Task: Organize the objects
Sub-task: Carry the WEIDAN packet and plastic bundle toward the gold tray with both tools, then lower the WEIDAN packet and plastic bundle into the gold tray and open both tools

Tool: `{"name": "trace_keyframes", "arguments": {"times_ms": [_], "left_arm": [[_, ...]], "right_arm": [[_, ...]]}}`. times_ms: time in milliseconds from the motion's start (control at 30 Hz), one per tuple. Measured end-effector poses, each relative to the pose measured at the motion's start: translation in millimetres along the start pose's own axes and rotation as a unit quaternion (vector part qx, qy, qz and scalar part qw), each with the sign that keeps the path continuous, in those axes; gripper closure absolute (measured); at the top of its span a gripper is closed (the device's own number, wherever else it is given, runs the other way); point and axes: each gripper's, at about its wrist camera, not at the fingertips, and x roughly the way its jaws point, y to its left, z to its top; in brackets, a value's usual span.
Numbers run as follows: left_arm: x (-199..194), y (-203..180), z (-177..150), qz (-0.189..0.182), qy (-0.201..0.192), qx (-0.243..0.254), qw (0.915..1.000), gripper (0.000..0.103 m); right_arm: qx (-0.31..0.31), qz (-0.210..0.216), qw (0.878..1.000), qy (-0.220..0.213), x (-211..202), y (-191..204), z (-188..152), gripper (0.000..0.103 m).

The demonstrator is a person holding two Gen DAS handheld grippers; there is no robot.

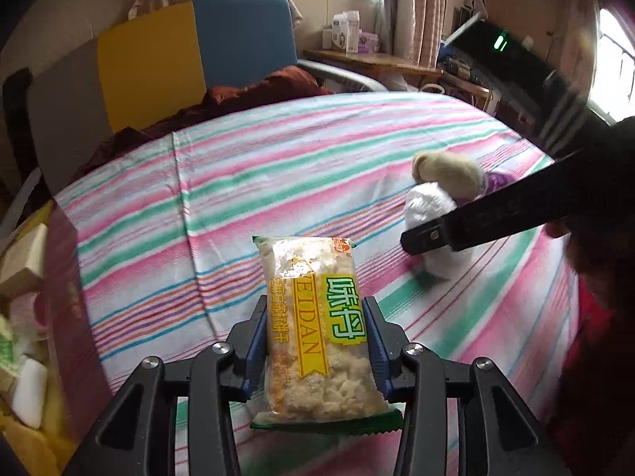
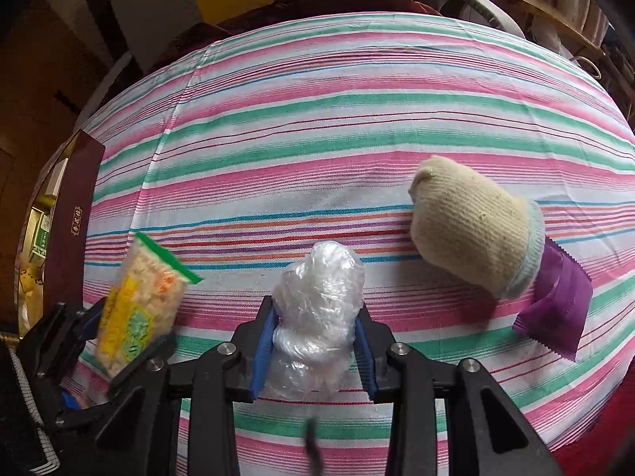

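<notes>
Left wrist view: left claw [image 1: 315, 351] clamped on the cracker packet [image 1: 317, 329], lifted above the striped bed [image 1: 278, 150].
Packet: light, crinkly, brittle inside; mid-body hold suits.
Right claw [image 2: 315, 353]: pinching the crumpled plastic bag [image 2: 317, 309], soft, slippery.

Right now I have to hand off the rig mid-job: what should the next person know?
Left gripper: shut on the yellow-labelled clear cracker packet, lifted off the striped cloth.
Right gripper: shut on the crumpled clear plastic bag.
Still lying loose: cream knitted sock, overlapping the purple foil sachet.
Dark red box sits at the left edge; both held items still need placing.
</notes>
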Motion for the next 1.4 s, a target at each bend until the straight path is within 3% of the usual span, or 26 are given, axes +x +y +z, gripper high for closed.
{"name": "trace_keyframes", "arguments": {"times_ms": [367,933,1233,1400], "left_arm": [[-66,2,8,-0.007,-0.048,-0.016,0.9987,0.058],[-106,33,-4,0.015,-0.068,-0.055,0.9960,0.058],[-134,72,-22,0.031,-0.083,-0.096,0.9914,0.058],[-160,117,-43,0.061,-0.095,-0.146,0.9828,0.058]], "right_arm": [[-0.015,-0.012,1.000,-0.002,-2,2,-3,0.067],[-0.025,-0.009,1.000,-0.003,-1,12,-1,0.067],[-0.037,-0.023,0.999,-0.002,-2,16,-9,0.067],[-0.043,-0.031,0.999,-0.005,-2,19,-10,0.067]]}}
